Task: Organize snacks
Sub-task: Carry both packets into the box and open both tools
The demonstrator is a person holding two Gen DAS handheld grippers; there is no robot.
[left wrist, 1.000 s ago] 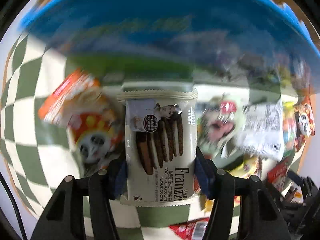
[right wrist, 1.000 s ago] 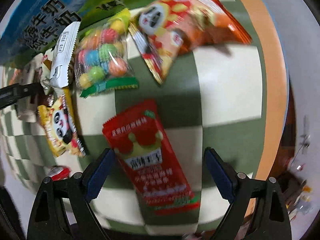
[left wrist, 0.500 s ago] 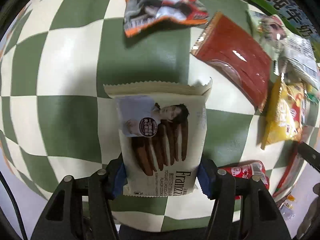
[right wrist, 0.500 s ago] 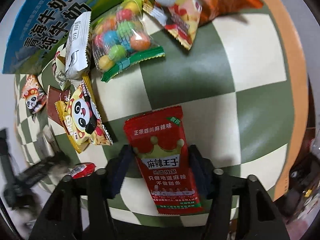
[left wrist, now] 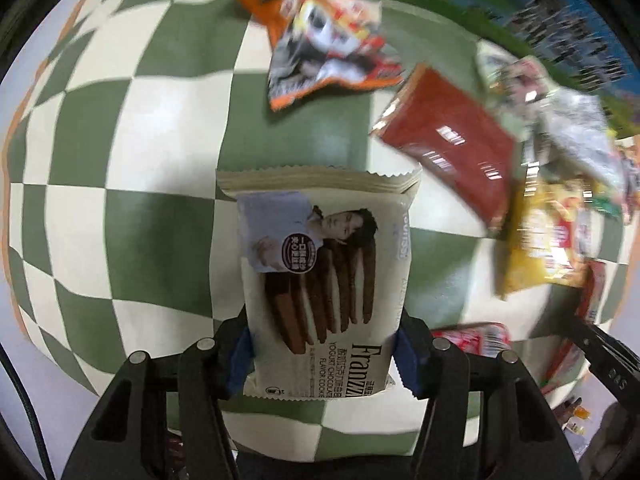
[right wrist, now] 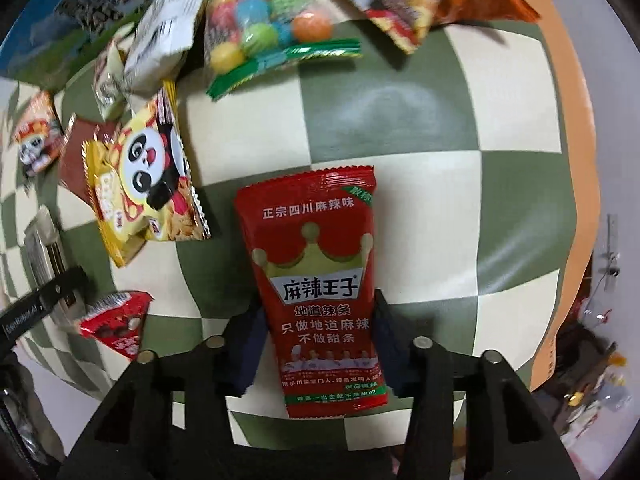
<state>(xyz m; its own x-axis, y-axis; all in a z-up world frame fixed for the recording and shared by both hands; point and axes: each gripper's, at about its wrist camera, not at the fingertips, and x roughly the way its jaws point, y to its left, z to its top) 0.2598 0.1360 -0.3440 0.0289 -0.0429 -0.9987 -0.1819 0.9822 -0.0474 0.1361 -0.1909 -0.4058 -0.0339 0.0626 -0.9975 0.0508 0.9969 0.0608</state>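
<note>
My left gripper (left wrist: 322,354) is shut on a cream Franzzi chocolate cookie pack (left wrist: 320,272) and holds it above the green-and-cream checked tablecloth (left wrist: 160,140). My right gripper (right wrist: 318,350) is shut on a red spicy-strip packet with a gold crown (right wrist: 320,280), held over the same cloth (right wrist: 480,200). The left gripper's body and the cream pack show at the left edge of the right wrist view (right wrist: 40,264).
Loose snacks lie around: an orange panda bag (left wrist: 324,36), a dark red pack (left wrist: 448,140), a yellow panda bag (right wrist: 144,184), a bag of coloured balls (right wrist: 264,28), a small red packet (right wrist: 116,322). A blue-green milk carton (right wrist: 92,12) stands at the back. The orange table edge (right wrist: 568,120) is at right.
The left gripper has swung with the cookie pack away from the blue carton to over the cloth. The right gripper has closed on the red spicy-strip packet and lifted it.
</note>
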